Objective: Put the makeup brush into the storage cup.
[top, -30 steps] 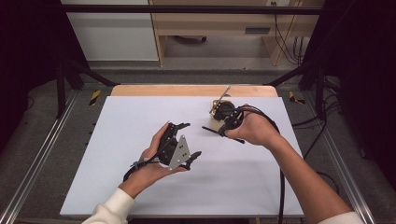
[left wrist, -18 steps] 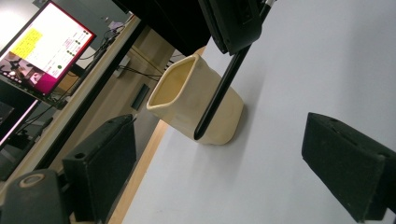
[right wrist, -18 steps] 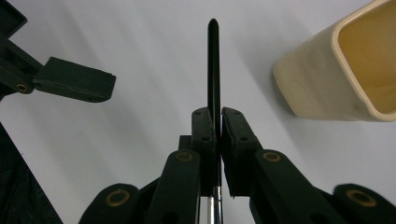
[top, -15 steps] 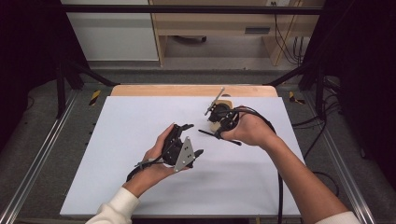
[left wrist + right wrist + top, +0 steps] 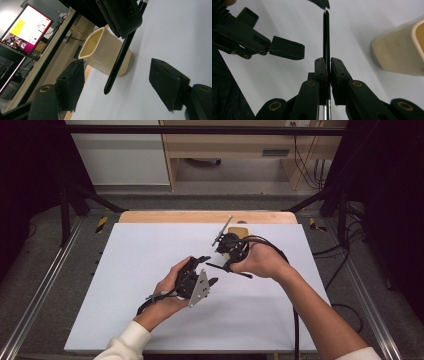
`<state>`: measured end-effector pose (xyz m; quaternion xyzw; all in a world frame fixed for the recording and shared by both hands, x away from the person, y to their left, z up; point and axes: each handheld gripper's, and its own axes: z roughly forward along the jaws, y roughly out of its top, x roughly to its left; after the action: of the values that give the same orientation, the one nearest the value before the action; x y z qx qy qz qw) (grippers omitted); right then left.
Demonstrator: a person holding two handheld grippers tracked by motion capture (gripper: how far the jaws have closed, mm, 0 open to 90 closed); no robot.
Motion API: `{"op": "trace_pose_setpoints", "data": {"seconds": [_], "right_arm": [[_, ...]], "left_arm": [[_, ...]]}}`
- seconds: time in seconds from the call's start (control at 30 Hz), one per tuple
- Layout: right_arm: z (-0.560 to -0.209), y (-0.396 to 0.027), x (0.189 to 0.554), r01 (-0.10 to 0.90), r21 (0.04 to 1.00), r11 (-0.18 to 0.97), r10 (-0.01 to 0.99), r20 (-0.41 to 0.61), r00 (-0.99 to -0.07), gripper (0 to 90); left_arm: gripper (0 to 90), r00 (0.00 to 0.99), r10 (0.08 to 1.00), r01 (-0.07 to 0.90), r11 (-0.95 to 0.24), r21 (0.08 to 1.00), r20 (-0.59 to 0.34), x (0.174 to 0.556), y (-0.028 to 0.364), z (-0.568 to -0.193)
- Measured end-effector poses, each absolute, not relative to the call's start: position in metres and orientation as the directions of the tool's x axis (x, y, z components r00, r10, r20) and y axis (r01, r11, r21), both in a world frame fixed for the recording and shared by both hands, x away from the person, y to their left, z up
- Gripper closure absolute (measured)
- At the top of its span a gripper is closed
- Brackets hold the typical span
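Note:
My right gripper [image 5: 328, 61] is shut on a slim black pen [image 5: 326, 32] that runs forward along its jaws, silver at its rear end. From above, this right gripper [image 5: 226, 252] sits at the mat's far middle, with the pen's silver end [image 5: 222, 231] slanting up behind it. A cream cup [image 5: 242, 230] stands just beyond it, upright on the mat [image 5: 125, 270]. In the left gripper view the cup [image 5: 100, 50] is behind the hanging pen [image 5: 117, 67]. My left gripper [image 5: 117, 75] is open, with the pen tip between its pads but apart from them. Seen from above, this left gripper [image 5: 206, 270] is near mid-mat.
The white mat covers a wooden table whose far edge [image 5: 200, 216] shows behind the cup. Metal rails [image 5: 45, 285] run along both sides. A lit monitor [image 5: 25, 30] stands off to the side in the left gripper view. Cables trail on the floor at right.
My right gripper has shifted a little left with the pen in it. The left gripper has edged right, toward the pen. Both keep their jaw states.

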<state>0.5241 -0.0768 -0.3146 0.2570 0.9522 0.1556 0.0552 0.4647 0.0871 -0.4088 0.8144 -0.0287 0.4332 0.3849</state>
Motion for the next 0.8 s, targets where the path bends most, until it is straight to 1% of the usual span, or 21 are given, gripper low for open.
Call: {"op": "trace_pose_setpoints", "data": {"seconds": [0.03,0.07,0.13,0.17,0.33,0.4,0.43,0.77,0.8], "right_arm": [[-0.3141,-0.0753,0.5232,0.482,0.322,0.815,0.515,-0.022,-0.857,84.1],[-0.3147,-0.0752,0.5238,0.464,0.329,0.823,0.499,-0.024,-0.867,84.1],[-0.3146,-0.0736,0.5234,0.464,0.325,0.824,0.497,-0.02,-0.868,84.1],[-0.3147,-0.0731,0.5231,0.465,0.323,0.824,0.497,-0.018,-0.868,84.1],[-0.3153,-0.0719,0.5223,0.454,0.32,0.831,0.482,-0.009,-0.876,84.1],[-0.315,-0.0707,0.5212,0.469,0.311,0.827,0.494,-0.001,-0.87,84.2],[-0.3155,-0.0711,0.5217,0.458,0.314,0.832,0.483,-0.004,-0.876,84.1],[-0.3179,-0.068,0.5203,0.447,0.308,0.84,0.466,0.013,-0.885,84.1],[-0.3182,-0.0679,0.5204,0.444,0.307,0.842,0.462,0.013,-0.887,84.1]], "left_arm": [[32.2,0.622,0.282,-0.383,-0.704,0.598,0.731,0.4647,0.0869,-0.4092],[34.0,0.624,0.283,-0.386,-0.698,0.603,0.728,0.465,0.0859,-0.4104],[37.1,0.624,0.274,-0.388,-0.704,0.595,0.731,0.4649,0.0851,-0.4119],[38.6,0.614,0.251,-0.393,-0.726,0.565,0.749,0.465,0.0857,-0.4107],[42.3,0.604,0.235,-0.404,-0.734,0.547,0.762,0.4642,0.0839,-0.4136],[45.0,0.604,0.23,-0.406,-0.735,0.543,0.763,0.4637,0.0835,-0.4144],[46.1,0.602,0.222,-0.408,-0.74,0.534,0.767,0.4634,0.0835,-0.4144],[60.2,0.616,0.203,-0.417,-0.736,0.533,0.761,0.4619,0.0829,-0.4161],[61.2,0.627,0.222,-0.416,-0.715,0.562,0.747,0.4617,0.0816,-0.4187]]}}
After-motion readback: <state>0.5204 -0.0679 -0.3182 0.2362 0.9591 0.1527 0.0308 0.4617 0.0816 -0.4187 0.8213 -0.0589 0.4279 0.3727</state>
